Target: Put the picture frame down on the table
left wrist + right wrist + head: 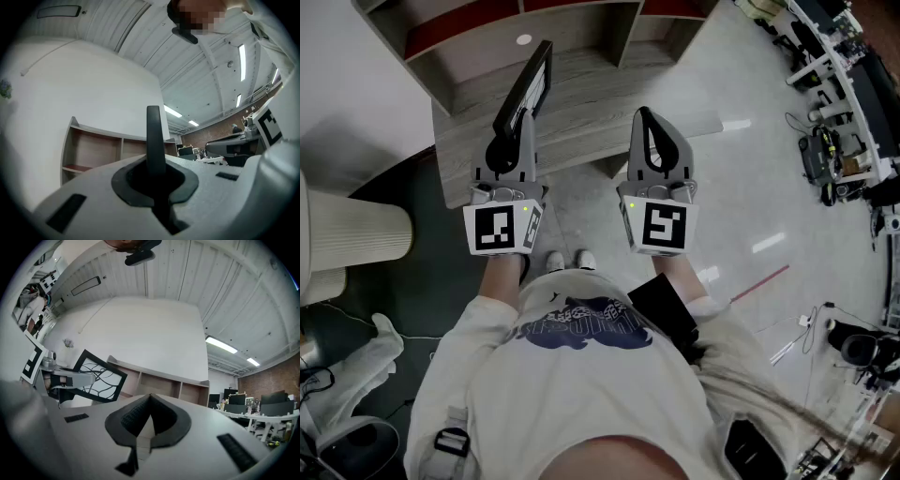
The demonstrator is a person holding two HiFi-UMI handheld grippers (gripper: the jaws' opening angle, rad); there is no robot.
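The picture frame (pixel 532 79) is black and held edge-on above the wooden table (pixel 591 89). My left gripper (pixel 519 118) is shut on its lower edge. In the left gripper view the frame (pixel 153 136) shows as a dark upright bar pinched between the jaws of the left gripper (pixel 153 161). The right gripper view shows the frame's (pixel 97 375) white face with a black branch pattern, tilted, with the left gripper (pixel 63 379) clamped on it. My right gripper (pixel 644 116) hovers beside it over the table's front edge. Its jaws meet at the tips of the right gripper (pixel 150 398), with nothing between them.
An open shelf unit (pixel 487 33) with a red shelf board rises along the back of the table. A white ribbed object (pixel 352 234) stands at the left. Desks with cables and equipment (pixel 844 103) line the right side. The person's shoes (pixel 567 261) are at the table's front.
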